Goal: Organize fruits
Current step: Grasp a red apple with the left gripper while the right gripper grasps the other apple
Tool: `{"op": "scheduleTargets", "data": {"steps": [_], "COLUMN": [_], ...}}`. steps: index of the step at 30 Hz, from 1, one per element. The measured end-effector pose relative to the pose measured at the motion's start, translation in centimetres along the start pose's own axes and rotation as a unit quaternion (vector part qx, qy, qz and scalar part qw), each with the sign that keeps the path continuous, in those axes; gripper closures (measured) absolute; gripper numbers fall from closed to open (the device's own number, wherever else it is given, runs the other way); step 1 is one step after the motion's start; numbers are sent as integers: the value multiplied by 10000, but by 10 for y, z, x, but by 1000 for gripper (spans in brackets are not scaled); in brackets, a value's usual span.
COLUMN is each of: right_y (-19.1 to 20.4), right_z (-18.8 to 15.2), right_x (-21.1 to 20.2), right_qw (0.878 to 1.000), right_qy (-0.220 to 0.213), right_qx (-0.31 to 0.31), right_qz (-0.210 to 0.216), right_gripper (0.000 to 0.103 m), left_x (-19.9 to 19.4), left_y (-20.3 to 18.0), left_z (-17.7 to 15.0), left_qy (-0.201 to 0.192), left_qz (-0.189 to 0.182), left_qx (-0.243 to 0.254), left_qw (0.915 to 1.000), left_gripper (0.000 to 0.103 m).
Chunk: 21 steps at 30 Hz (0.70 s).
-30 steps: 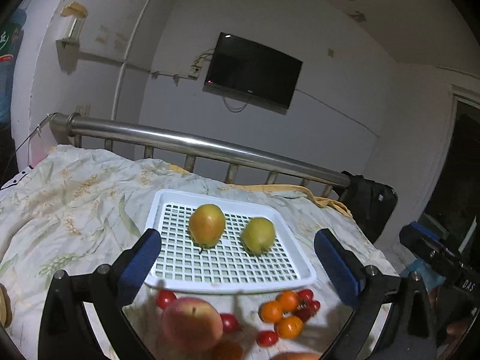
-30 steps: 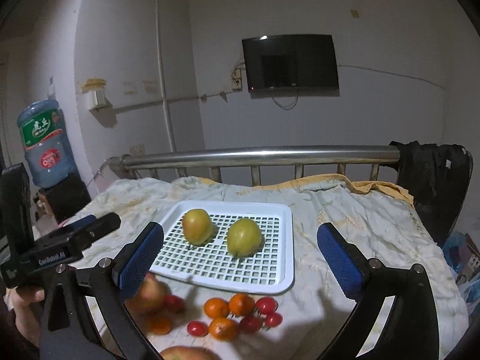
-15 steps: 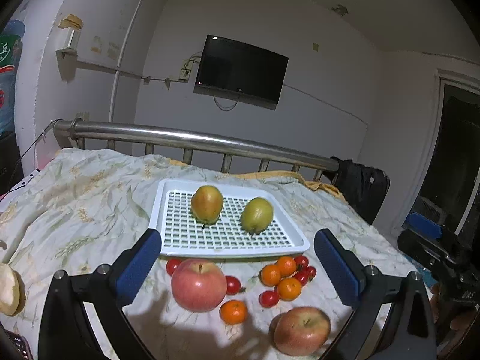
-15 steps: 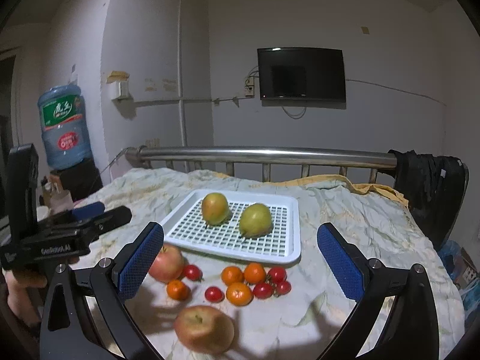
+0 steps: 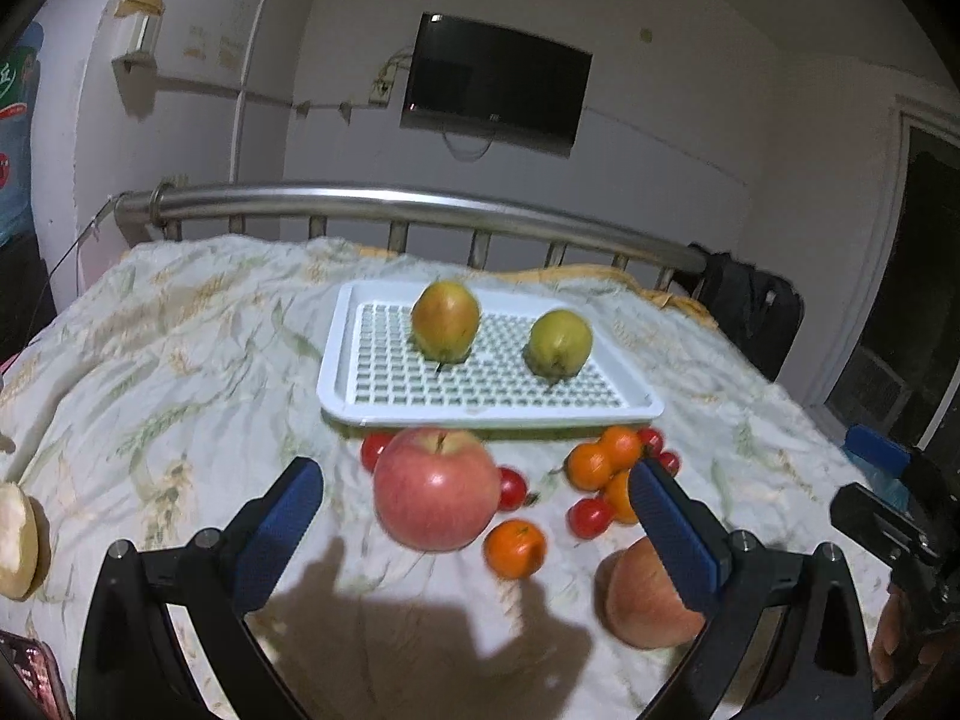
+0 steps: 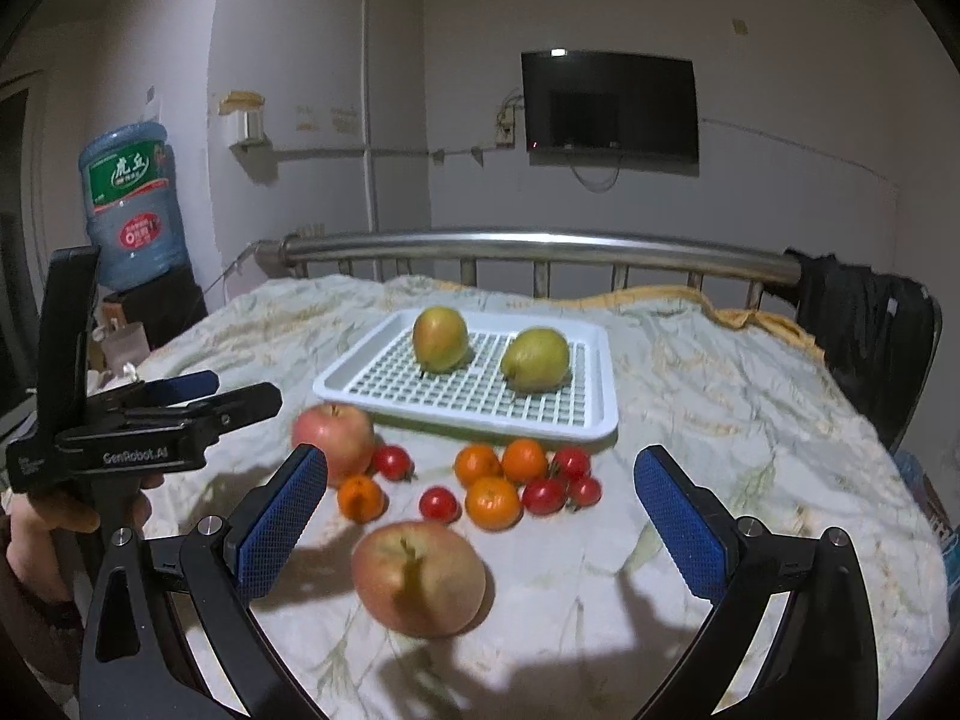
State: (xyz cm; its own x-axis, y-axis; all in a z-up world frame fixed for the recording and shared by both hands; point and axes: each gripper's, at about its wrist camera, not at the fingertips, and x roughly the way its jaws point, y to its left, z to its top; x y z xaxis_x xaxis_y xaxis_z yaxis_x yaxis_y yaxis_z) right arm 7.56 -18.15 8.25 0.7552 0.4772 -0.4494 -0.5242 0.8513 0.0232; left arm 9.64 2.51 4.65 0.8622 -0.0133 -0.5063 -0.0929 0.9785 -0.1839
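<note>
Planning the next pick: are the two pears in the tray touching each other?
Apart. The right wrist view shows bare tray grid between the left pear and the right pear.

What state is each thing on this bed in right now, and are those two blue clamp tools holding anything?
Left gripper: jaws open, empty.
Right gripper: jaws open, empty.
White tray: flat on the bedspread, holding two pears.
Two pears: resting in the tray, apart.
Two apples: on the bedspread, outside the tray.
Tangerines and cherry tomatoes: loose beside the tray.
TV: off.
</note>
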Motion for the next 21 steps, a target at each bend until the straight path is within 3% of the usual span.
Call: {"op": "scheduleTargets", "data": {"steps": [9, 21], "right_y": [8, 17], "right_z": [-27, -54], "right_x": [28, 67], "right_qw": [9972, 9875], "right_qy": [663, 1482], "right_qx": [75, 153], "right_qz": [327, 519], "right_gripper": [0, 0], "left_x": [40, 94], "left_y": [12, 21], "left_z": [-11, -4], "left_qy": [702, 1119], "left_qz": [193, 367], "left_qx": [-136, -350], "left_qw": [9973, 9924], "left_gripper": [0, 4]}}
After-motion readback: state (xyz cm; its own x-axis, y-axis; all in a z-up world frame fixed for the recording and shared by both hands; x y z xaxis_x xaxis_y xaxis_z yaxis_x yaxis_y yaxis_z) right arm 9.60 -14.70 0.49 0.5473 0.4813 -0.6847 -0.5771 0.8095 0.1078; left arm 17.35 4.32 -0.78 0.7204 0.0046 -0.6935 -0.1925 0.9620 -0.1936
